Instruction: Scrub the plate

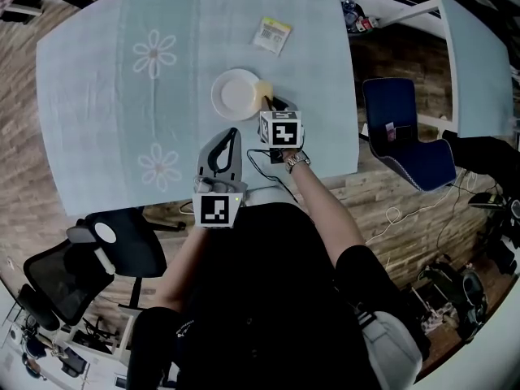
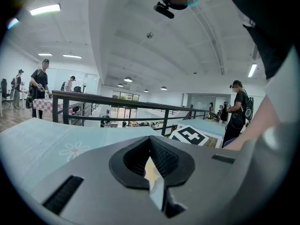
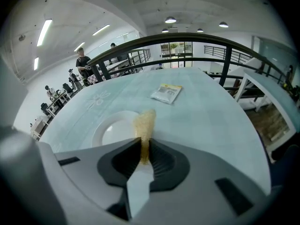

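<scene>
A white plate (image 1: 236,93) (image 3: 110,131) lies on the pale blue tablecloth (image 1: 106,112), near the table's front right. My right gripper (image 1: 273,102) (image 3: 143,142) is shut on a yellow sponge (image 1: 264,93) (image 3: 144,122). The sponge sticks out past the jaws, over the plate's right rim. Whether it touches the plate I cannot tell. My left gripper (image 1: 233,134) (image 2: 150,138) is held in front of the plate, near the table's front edge, tilted up off the table. It is shut with nothing in it.
A small yellow and white packet (image 1: 271,35) (image 3: 166,92) lies on the cloth beyond the plate. A blue chair (image 1: 400,132) stands right of the table and a black office chair (image 1: 122,250) at the front left. A dark railing (image 3: 187,36) runs behind the table.
</scene>
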Tool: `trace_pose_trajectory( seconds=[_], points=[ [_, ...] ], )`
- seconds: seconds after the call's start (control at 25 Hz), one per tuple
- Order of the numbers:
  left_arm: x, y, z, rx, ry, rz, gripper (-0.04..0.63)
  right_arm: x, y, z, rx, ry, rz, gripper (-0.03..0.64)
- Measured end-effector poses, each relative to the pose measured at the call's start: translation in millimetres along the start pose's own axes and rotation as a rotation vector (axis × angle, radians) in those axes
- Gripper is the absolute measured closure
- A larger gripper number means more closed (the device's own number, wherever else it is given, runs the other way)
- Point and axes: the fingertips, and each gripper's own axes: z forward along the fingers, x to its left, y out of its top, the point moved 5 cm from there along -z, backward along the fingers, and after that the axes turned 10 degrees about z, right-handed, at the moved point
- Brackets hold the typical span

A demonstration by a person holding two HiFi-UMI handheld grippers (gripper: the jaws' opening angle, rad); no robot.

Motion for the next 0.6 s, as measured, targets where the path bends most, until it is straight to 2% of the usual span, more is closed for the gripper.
trace_pose_trajectory(
  seconds=[0.2,0.32,0.6],
  points=[
    [-7,1,4,-0.009,-0.010,-0.014,0.583,-9,3,-8,-0.018,-0.015,0.020,0.565],
    [-9,2,5,-0.018,-0.020,0.003,0.583,-10,6,-17,-0.038,-0.014,0.036,0.565],
    [-6,0,4,-0.009,-0.015,0.003,0.583,13,3,-21,-0.029,0.061,0.057,0.565]
  ],
)
